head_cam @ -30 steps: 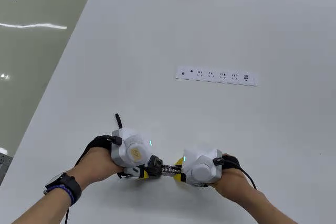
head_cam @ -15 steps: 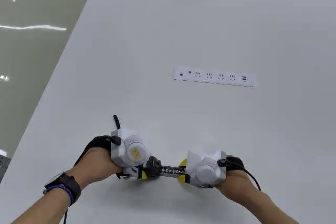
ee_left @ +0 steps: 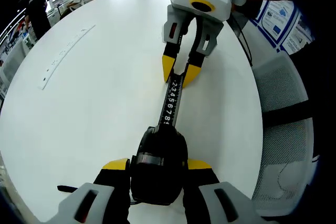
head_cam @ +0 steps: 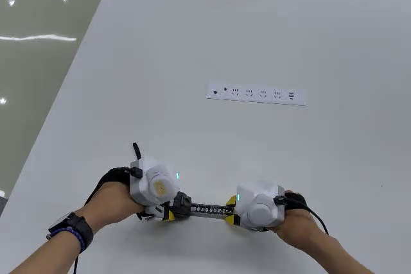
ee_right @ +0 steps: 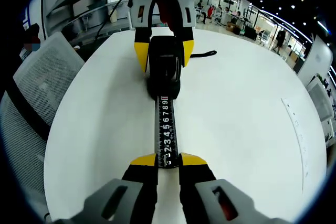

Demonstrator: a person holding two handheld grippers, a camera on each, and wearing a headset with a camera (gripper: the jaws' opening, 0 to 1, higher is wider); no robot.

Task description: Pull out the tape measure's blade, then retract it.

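Tape measure [ee_left: 159,174] body clamped by left gripper [ee_left: 157,164]; right gripper [ee_right: 168,160] pinches blade [ee_right: 165,124] tip. Blade partly out; retraction pending.

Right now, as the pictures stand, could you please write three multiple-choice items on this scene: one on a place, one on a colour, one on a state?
1. Where does the power strip lie?
A. on a chair seat
B. flat on the white table
C. inside a drawer

2. What colour is the tape measure's case?
A. red
B. white
C. black

3. How is the blade?
A. partly pulled out
B. fully retracted
C. torn off

Key:
1 B, the head view shows it flat on the tabletop.
2 C, the left gripper holds a black case.
3 A, the numbered blade runs from the case to the right gripper, whose jaws pinch its end.
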